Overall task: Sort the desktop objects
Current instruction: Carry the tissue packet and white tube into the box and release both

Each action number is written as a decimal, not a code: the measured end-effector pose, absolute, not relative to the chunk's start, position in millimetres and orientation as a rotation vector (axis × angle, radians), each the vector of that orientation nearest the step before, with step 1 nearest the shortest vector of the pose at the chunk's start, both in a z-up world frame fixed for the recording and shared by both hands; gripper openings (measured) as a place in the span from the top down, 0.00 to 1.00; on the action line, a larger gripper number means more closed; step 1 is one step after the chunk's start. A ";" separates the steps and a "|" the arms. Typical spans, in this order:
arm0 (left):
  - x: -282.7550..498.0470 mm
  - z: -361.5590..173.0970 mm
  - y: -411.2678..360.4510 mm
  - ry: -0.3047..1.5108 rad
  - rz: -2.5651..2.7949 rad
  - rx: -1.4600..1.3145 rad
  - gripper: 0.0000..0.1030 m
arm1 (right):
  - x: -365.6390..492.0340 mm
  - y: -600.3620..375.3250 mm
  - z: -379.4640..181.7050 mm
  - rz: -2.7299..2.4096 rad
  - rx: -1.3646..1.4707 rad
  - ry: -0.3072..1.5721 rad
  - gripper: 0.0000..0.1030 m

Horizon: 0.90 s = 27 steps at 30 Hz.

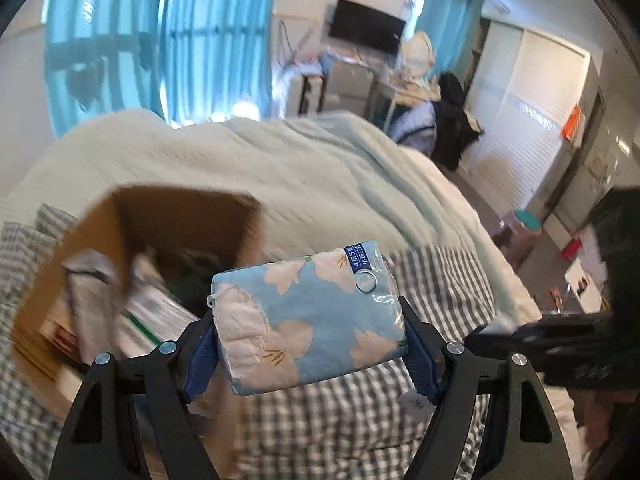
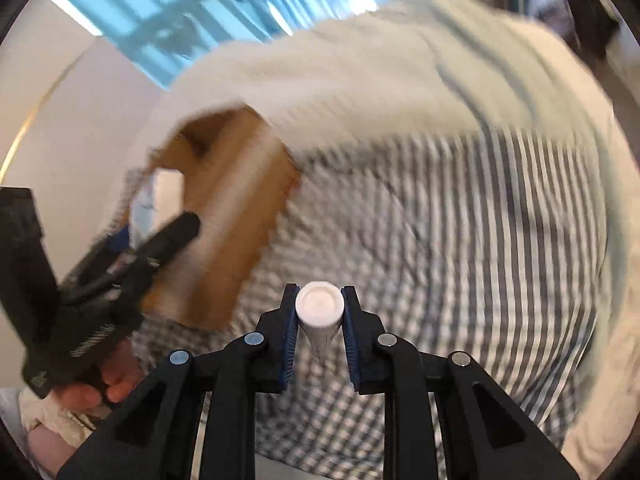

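Observation:
My left gripper (image 1: 310,344) is shut on a blue floral tissue pack (image 1: 308,316) and holds it in the air just right of an open cardboard box (image 1: 96,240). The box lies on the checked bedsheet (image 1: 432,292) and holds several papers and packets. My right gripper (image 2: 319,320) is shut on a white capped tube (image 2: 320,304), cap facing the camera, above the checked sheet (image 2: 440,260). The box (image 2: 236,208) is up and left of it. The left gripper's body (image 2: 120,276) shows at the left in the right wrist view.
A pale green blanket (image 1: 280,168) is piled behind the box. Blue curtains (image 1: 160,40) hang beyond. A TV (image 1: 366,32), cluttered desks and a wardrobe (image 1: 528,112) stand across the room. The right gripper's body (image 1: 580,344) shows at the right edge.

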<state>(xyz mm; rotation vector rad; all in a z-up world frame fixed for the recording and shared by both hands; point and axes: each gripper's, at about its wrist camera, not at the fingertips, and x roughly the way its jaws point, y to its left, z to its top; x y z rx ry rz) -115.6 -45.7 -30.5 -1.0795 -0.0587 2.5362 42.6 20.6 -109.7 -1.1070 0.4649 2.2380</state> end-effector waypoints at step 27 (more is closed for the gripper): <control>-128.5 -41.7 -185.3 -0.051 2.696 -1.305 0.03 | -107.7 -74.7 -76.5 2.312 -0.923 -0.173 0.09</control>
